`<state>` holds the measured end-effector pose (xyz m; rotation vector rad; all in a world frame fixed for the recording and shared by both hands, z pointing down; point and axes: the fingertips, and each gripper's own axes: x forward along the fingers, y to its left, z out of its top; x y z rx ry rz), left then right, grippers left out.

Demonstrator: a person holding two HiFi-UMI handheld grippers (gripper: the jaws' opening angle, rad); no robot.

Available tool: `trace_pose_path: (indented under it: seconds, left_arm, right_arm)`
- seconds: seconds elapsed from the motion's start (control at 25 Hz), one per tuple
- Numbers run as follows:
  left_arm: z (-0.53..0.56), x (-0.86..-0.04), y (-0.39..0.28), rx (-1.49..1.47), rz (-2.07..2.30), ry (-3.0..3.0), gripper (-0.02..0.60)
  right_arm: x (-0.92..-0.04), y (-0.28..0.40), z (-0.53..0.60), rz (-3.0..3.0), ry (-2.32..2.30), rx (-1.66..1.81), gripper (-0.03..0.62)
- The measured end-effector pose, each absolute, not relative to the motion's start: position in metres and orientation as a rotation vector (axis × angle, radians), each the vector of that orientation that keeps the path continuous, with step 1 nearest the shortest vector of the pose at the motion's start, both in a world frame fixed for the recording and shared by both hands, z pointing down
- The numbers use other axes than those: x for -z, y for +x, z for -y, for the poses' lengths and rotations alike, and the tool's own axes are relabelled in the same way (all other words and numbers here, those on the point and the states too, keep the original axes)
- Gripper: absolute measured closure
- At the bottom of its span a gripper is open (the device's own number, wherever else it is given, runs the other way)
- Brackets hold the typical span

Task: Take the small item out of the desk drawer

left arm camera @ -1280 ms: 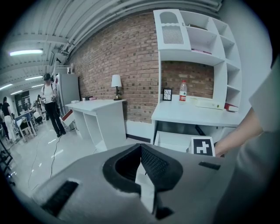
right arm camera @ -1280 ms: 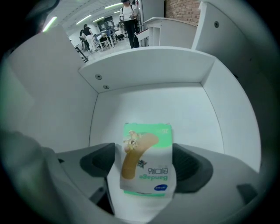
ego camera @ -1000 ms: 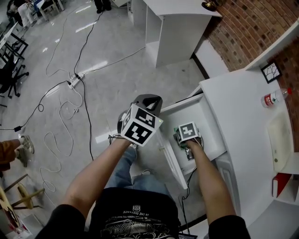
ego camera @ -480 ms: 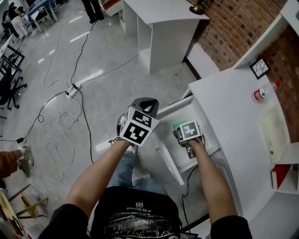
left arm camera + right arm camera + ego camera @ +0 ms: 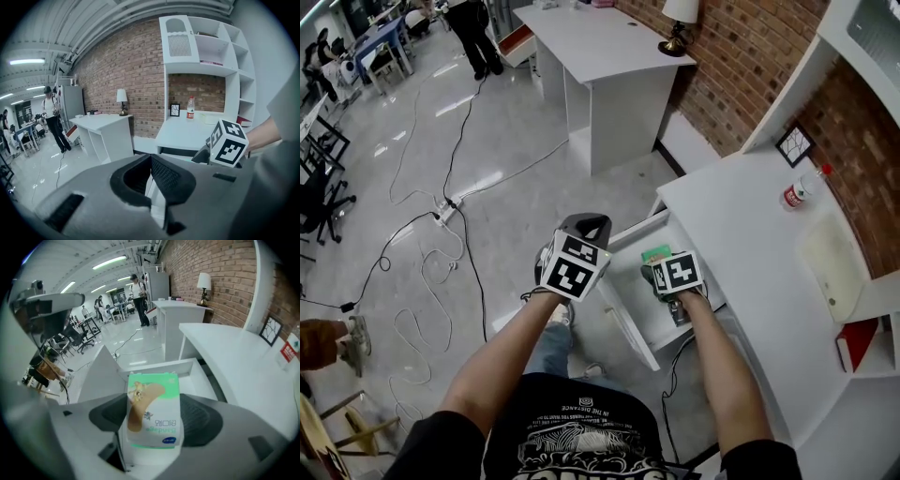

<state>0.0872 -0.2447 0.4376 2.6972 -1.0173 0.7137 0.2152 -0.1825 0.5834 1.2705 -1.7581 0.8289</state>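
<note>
A small green-and-white bandage box sits upright between the dark pads of my right gripper, which is shut on it. In the head view the box pokes out ahead of that gripper, just above the open white desk drawer. My left gripper hovers left of the drawer front. Its pads meet at the tips and hold nothing. The drawer's back wall shows behind the box.
The white desk top to the right carries a water bottle, a small picture frame and a cream tray. A second white desk with a lamp stands ahead. Cables trail over the floor at left.
The head view has swung up, so more of the room shows. Both grippers stay by the drawer, and the right one still holds the box, a little more of it showing.
</note>
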Motion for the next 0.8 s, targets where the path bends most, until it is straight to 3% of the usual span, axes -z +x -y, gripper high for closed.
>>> trace_pose_path:
  seconds: [0.8]
  left_arm:
    - [0.213, -0.372, 0.069, -0.666, 1.142, 2.722, 0.577]
  right_arm:
    - [-0.446, 0.202, 0.186, 1.974, 1.528, -0.656, 0.247]
